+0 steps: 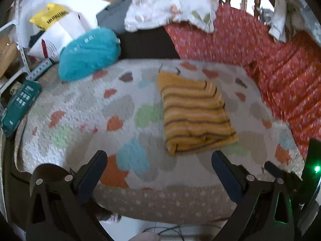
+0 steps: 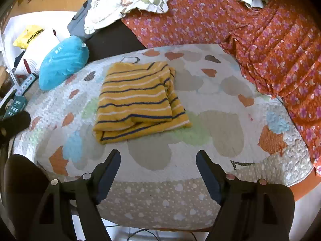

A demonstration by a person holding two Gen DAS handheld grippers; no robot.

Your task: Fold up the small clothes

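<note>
Nearest to you, both tools are idle. Your left gripper (image 1: 159, 160) has its jaws spread wide with nothing between them, and your right gripper (image 2: 158, 159) is likewise released and empty. Both hover over the near edge of the quilted mat (image 2: 200, 150), clear of the garment.

Just beyond the fingertips lies the yellow striped garment (image 2: 138, 100), resting flat on the mat in a compact rectangle. It appears already folded over on itself at least once: stacked layers show along the near hem and down the right side in the right wrist view, where an under-layer sticks out past the top one. Judged from this, the folding is well advanced, perhaps needing only a tidy or a final fold.

Handling assessment: the fabric looks like a soft, light knit. Expect it to be limp, to sag between two grasp points, and to drag on the textured quilt rather than slide. It is not fragile. Pinch through all layers at the near corners, one gripper per corner, so the stack lifts together; a single-layer pinch would likely undo the fold.

Farther back, a blue bag (image 2: 63, 62) sits at the mat's left, an orange floral cloth (image 2: 270, 50) runs along the right, and a white floral pillow (image 1: 172, 4) lies behind.
</note>
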